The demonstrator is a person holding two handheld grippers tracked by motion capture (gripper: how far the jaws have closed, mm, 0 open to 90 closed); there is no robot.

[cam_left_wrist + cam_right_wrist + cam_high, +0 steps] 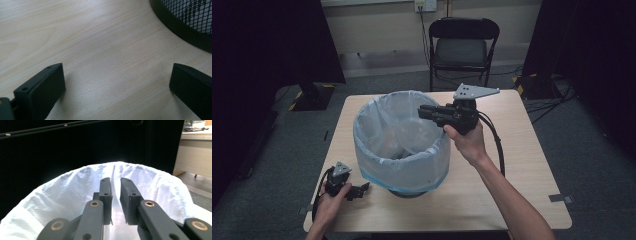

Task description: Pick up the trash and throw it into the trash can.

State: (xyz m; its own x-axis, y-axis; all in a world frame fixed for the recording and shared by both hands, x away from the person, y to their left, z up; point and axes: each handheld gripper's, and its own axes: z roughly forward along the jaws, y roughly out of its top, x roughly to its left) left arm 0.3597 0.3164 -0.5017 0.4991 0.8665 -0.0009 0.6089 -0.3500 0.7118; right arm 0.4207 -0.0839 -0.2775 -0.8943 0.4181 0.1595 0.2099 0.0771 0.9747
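while both hands hold their tools, the scene reads as follows:

table: a light wooden rectangular table (522,165) carries everything; its pale grain shows under the left tool in the left gripper view.

bin: a round black wire-mesh waste bin lined with a translucent white plastic bag (402,142) stands upright on the left-centre of the table, the bag folded out over its rim and down its wall. the dark base and mesh show at the upper right of the left gripper view (185,22).

right arm: the bare right forearm comes up from the bottom edge and slants toward the bin; the right hand (468,142) grips the tool from below, wrist bent, raised above the table.

right gripper: the black two-jaw right gripper (424,113) lies roughly level and points left, its tips over the bin's right rim. its grey three-cornered plate sits on top and a black cable loops down beside the forearm. in the right gripper view (115,185) the jaws stand almost together with a narrow slit between them, nothing gripped, above the white liner.

left arm: the left hand (331,202) rests low at the table's near left corner, fingers wrapped over the tool.

left gripper: the black two-jaw left gripper (362,191) sits at the tabletop just beside the bin's base, pointing right toward it. in the left gripper view (117,82) its jaws are spread wide, bare wood between them.

background: a black folding chair (462,47) stands beyond the table's far edge.
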